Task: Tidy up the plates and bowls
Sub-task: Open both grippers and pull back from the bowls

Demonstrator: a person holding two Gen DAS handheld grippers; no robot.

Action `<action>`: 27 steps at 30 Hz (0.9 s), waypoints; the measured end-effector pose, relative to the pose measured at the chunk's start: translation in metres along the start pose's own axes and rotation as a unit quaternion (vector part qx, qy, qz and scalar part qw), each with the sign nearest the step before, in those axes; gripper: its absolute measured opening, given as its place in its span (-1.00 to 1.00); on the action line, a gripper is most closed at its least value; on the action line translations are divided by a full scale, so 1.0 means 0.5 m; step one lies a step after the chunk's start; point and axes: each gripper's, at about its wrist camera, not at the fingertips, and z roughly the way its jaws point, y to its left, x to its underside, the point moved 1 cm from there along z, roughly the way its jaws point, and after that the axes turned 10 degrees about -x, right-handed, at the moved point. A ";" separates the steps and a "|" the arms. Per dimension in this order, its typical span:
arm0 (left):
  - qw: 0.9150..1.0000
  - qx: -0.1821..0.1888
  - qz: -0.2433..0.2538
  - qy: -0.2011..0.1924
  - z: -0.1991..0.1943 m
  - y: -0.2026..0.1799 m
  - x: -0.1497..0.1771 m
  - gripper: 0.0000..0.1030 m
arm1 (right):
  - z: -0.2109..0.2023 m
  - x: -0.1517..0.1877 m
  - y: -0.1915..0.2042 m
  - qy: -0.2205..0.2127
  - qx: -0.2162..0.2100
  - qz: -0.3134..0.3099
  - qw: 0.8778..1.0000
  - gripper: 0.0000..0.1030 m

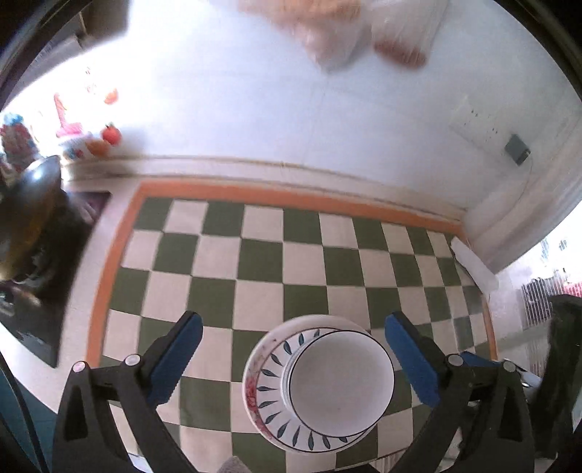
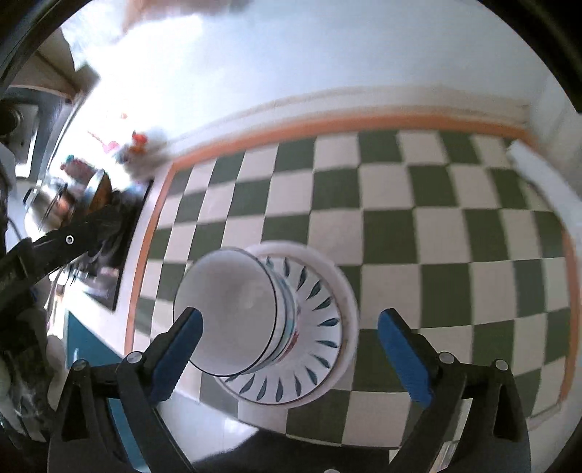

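Observation:
A stack of dishes stands on the green-and-white checkered mat. A white bowl with a thin dark rim sits on top of a plate with blue leaf marks, which lies on a white plate with a red flower pattern. My left gripper is open and empty above the stack, its blue pads on either side. In the right wrist view the same bowl, leaf plate and white plate show. My right gripper is open and empty over them.
A dark wok sits on a black stove to the left. Colourful items stand by the white wall. Plastic bags hang above. A white strip lies at the mat's right edge. The counter's front edge is close to the stack.

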 end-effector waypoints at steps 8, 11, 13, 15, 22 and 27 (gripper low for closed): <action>0.999 -0.041 0.008 0.015 -0.069 -0.017 0.072 1.00 | -0.121 0.046 0.039 -0.061 0.071 -0.013 0.995 0.92; 0.999 -0.043 0.005 0.031 -0.092 -0.022 0.107 1.00 | -0.151 0.066 0.051 -0.055 0.076 -0.020 0.995 0.92; 0.998 -0.054 0.003 0.031 -0.111 -0.027 0.127 1.00 | -0.175 0.081 0.061 -0.054 0.073 -0.026 0.995 0.92; 0.998 -0.056 0.001 0.027 -0.140 -0.032 0.148 1.00 | -0.205 0.098 0.072 -0.064 0.081 -0.034 0.994 0.92; 0.996 -0.084 0.003 0.031 -0.237 -0.056 0.211 0.99 | -0.287 0.162 0.108 -0.066 0.115 -0.073 0.988 0.92; 0.995 -0.101 0.005 0.025 -0.312 -0.066 0.258 1.00 | -0.348 0.216 0.131 -0.073 0.111 -0.082 0.988 0.92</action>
